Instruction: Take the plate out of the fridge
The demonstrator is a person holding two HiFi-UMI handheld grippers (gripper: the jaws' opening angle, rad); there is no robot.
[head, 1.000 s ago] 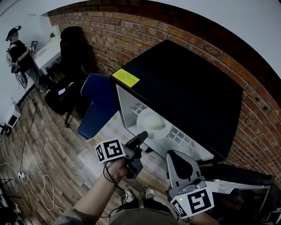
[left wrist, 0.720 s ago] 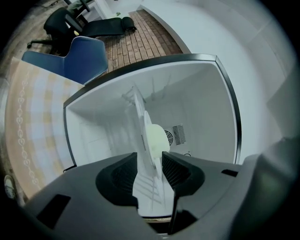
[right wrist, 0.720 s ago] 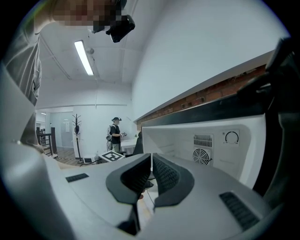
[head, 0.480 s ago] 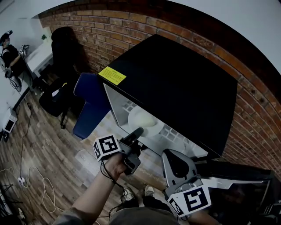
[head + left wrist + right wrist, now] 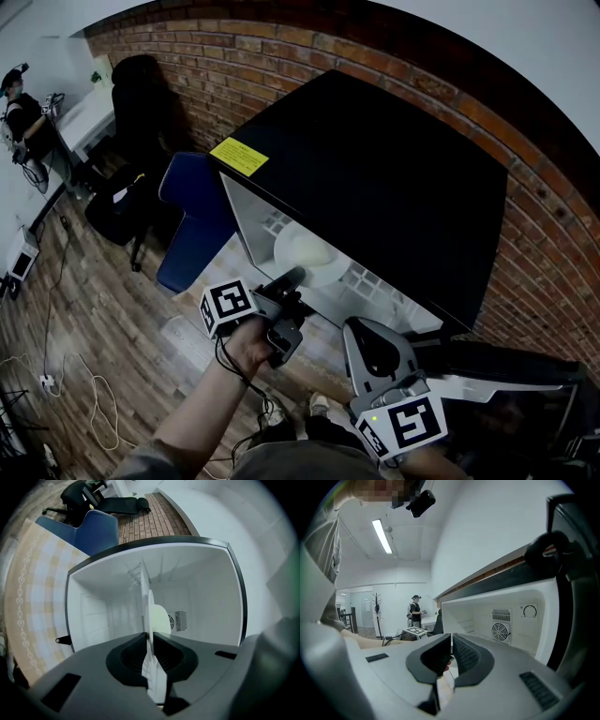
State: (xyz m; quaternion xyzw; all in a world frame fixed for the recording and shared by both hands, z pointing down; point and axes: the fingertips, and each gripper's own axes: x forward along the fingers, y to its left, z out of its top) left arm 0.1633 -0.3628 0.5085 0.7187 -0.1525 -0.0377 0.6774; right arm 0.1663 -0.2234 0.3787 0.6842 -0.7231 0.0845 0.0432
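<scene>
1. Brick wall point(image 5: 281, 56): runs along the back of the head view and meets the wooden floor point(image 5: 84, 309) at the left.
2. Fridge point(image 5: 375, 178): stands against that wall, black on top and white inside, with its door point(image 5: 506, 389) swung open at the lower right. Carries a round fan grille point(image 5: 501, 631) and a dial point(image 5: 529, 611) on its back wall, as seen in the right gripper view.
3. Blue chair point(image 5: 192, 220): sits just beside the fridge's left side, next to a pale patterned mat point(image 5: 28, 597).
4. Black office chair point(image 5: 131, 103): stands further back, near the wall.
5. Person point(image 5: 19, 103): stands well apart at the far left edge, by a white desk point(image 5: 89, 112).
6. Right gripper point(image 5: 361, 328): hangs low in front of the open fridge, outside it. Has its jaws drawn together to a thin slit, with nothing between them.
7. Left gripper point(image 5: 295, 275): sits in the person's left hand point(image 5: 248, 342) and reaches to the fridge opening. Has its jaws closing, one pad on each side of the plate's near rim and pressing on it.
8. Plate point(image 5: 305, 253): lies pale and round on the white shelf point(image 5: 370, 286) inside the fridge, toward the shelf's front. Has its near edge caught between the left gripper's jaws.
9. Yellow label point(image 5: 239, 157): sticks to the front left corner of the fridge's top.
</scene>
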